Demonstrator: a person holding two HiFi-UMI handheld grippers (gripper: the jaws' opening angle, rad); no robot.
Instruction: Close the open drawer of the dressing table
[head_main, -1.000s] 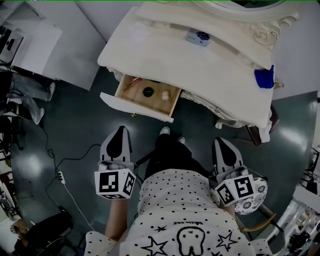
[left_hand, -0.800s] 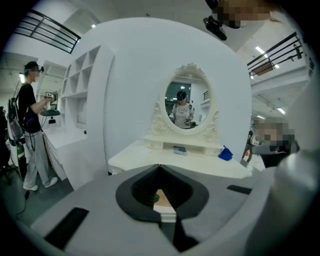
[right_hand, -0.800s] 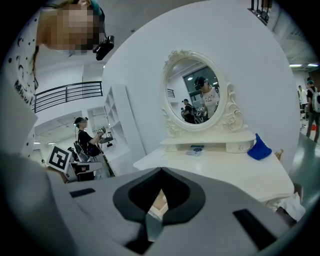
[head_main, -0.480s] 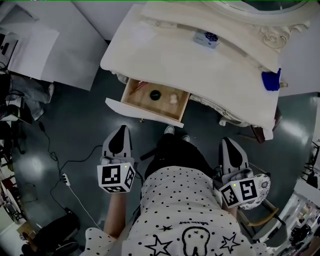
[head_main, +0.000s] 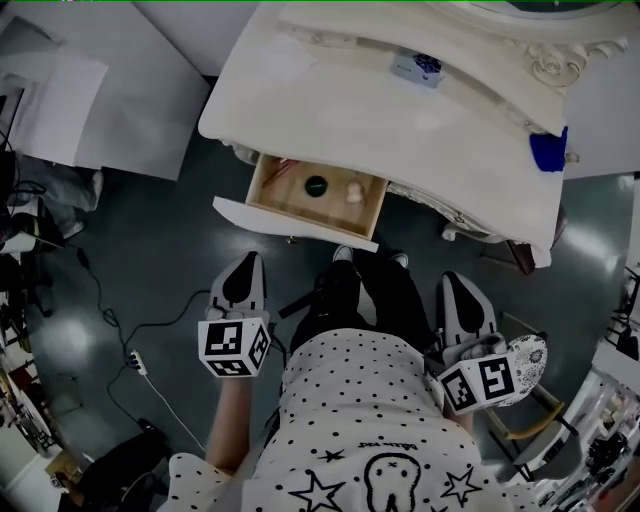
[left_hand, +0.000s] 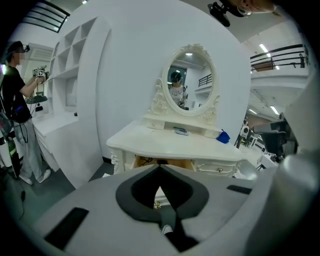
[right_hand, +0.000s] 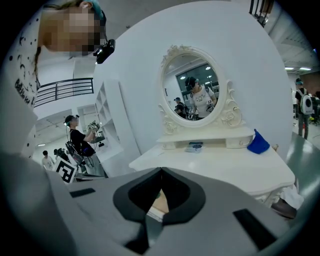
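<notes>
The cream dressing table (head_main: 330, 110) stands ahead of me. Its left drawer (head_main: 290, 222) is pulled out, wooden inside, with a dark round thing (head_main: 316, 184) and a small pale thing (head_main: 353, 192) in it. My left gripper (head_main: 243, 268) is shut and holds nothing; it hangs short of the drawer's white front, apart from it. My right gripper (head_main: 462, 290) is also shut and holds nothing, further right, below the table's edge. In the left gripper view the closed gripper (left_hand: 160, 166) points at the table (left_hand: 175, 145). In the right gripper view the gripper (right_hand: 161, 170) points at the tabletop (right_hand: 225, 165) and the oval mirror (right_hand: 192, 95).
A power strip with its cable (head_main: 135, 362) lies on the dark floor at left. White panels (head_main: 120, 100) lean at upper left. A chair with a patterned cushion (head_main: 528, 362) stands at my right. A blue cloth (head_main: 548, 150) and a small box (head_main: 418, 68) sit on the table. Another person (left_hand: 17, 100) stands far left.
I have drawn a little nearer to the dressing table, and the left gripper has sunk slightly. Both grippers stayed shut and the drawer stayed open.
</notes>
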